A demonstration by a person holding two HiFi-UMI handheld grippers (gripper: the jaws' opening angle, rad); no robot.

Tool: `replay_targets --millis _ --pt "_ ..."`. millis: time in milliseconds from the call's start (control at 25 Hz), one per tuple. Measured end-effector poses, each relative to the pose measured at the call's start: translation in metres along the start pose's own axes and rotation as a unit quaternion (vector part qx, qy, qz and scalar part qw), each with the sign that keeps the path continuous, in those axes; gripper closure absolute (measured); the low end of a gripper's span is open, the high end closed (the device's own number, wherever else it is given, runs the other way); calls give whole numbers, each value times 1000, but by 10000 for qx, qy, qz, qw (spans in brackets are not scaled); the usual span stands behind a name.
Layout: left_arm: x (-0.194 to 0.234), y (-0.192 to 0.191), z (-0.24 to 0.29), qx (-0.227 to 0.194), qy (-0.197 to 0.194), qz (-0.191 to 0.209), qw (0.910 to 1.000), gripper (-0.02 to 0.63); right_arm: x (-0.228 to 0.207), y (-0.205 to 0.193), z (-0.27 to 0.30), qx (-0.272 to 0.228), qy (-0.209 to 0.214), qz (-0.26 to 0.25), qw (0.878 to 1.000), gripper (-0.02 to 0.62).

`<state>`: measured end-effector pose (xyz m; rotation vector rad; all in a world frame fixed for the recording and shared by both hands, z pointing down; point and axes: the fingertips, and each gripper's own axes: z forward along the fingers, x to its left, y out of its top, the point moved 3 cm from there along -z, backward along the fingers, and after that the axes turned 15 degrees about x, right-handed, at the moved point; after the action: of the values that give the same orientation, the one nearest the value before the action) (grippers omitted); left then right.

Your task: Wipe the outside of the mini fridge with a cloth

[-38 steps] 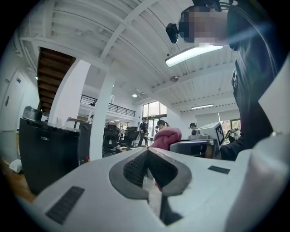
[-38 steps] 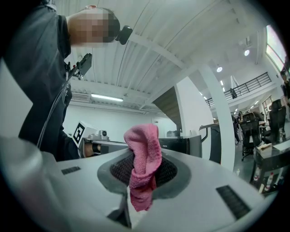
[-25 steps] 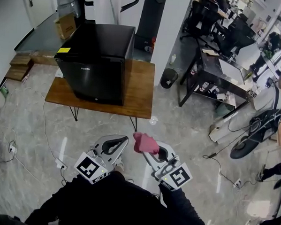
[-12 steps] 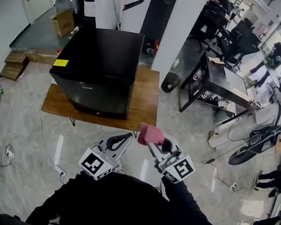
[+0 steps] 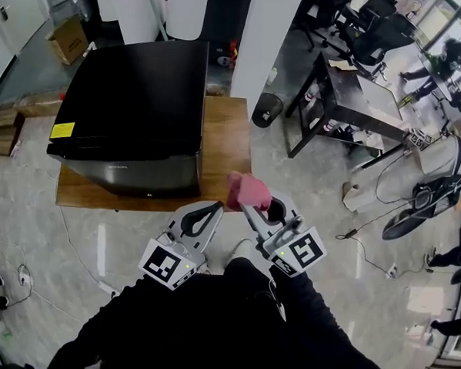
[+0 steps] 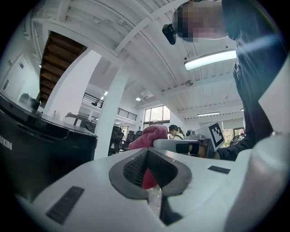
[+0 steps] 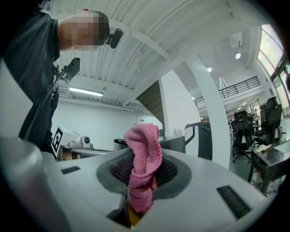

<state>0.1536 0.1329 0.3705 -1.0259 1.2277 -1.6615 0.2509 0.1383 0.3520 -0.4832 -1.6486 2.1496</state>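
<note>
- The mini fridge (image 5: 135, 98) stands on the wooden table (image 5: 226, 141), just ahead of both grippers and untouched by either.
- The left gripper (image 5: 212, 210) is clenched on nothing, so it could steady the fridge.
- The right gripper (image 5: 247, 208) grips the pink cloth (image 5: 250, 190).
- Lead with the cloth's bunched end, in overlapping strokes, keeping the jaw tips off the fridge.

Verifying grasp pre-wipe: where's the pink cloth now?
Head view, just right of centre: the pink cloth is pinched in the right claw, by the front right corner of the wooden table, apart from the mini fridge.
</note>
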Motion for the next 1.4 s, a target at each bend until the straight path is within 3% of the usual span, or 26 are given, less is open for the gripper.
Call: replay_targets --millis 320,440,840,1120,1400 --pt "17 -8 68 200 161 -44 9997 601 -88 -10 44 149 196 -41 9997 502" --pt "21 -12 98 274 351 -264 9987 601 -128 -10 72 230 392 -231 9987 502" --pt "65 -7 185 158 1191 -429 9918 601 -232 15 202 49 1171 -685 9907 502" --pt "92 -12 223 289 1637 -612 9842 601 -255 32 268 -136 1818 -913 9790 502" --pt "108 -29 229 348 1926 -789 9775 601 -256 25 289 -500 2260 -579 9711 506"
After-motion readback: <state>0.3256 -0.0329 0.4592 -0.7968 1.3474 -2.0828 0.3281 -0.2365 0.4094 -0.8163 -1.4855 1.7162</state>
